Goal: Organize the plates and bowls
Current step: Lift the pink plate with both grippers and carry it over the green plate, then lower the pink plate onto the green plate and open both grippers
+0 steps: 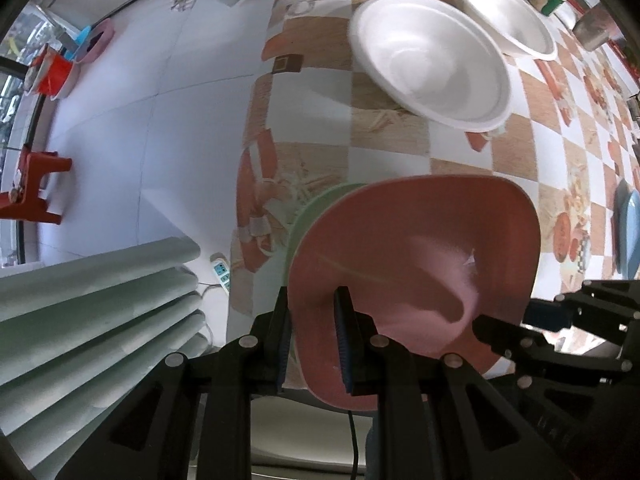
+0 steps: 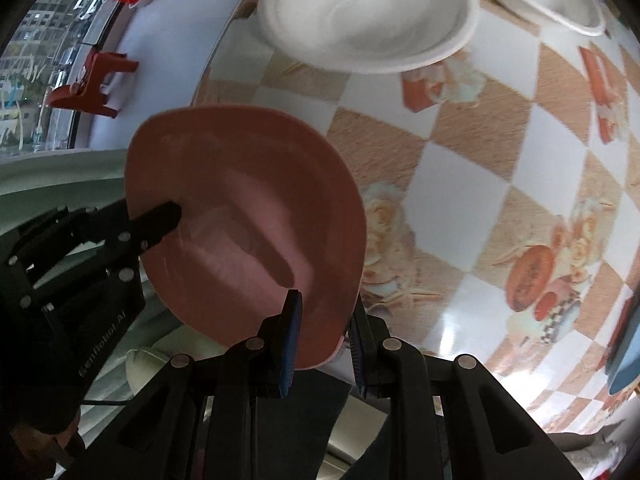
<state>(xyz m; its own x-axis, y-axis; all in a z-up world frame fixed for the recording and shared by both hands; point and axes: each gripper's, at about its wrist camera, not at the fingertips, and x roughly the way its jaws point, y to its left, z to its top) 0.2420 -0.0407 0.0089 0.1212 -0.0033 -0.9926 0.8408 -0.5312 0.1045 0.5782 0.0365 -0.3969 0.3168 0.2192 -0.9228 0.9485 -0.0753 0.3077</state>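
Observation:
A pink square plate (image 1: 420,272) is held above the checkered table (image 1: 400,152), near its front edge. My left gripper (image 1: 314,340) is shut on its near left rim. My right gripper (image 2: 324,344) is shut on its opposite rim, and the plate (image 2: 248,220) fills the middle of the right wrist view. A green plate (image 1: 312,208) lies partly hidden under the pink one. Three white bowls stand further back; the nearest bowl (image 1: 428,64) also shows in the right wrist view (image 2: 364,12). A blue plate (image 1: 628,232) lies at the right edge.
A pale green chair back (image 1: 92,320) stands left of the table. The white tiled floor (image 1: 140,120) holds a red stool (image 1: 32,184) and a power strip (image 1: 222,270). Cups and a metal pot (image 1: 596,28) stand at the table's far right.

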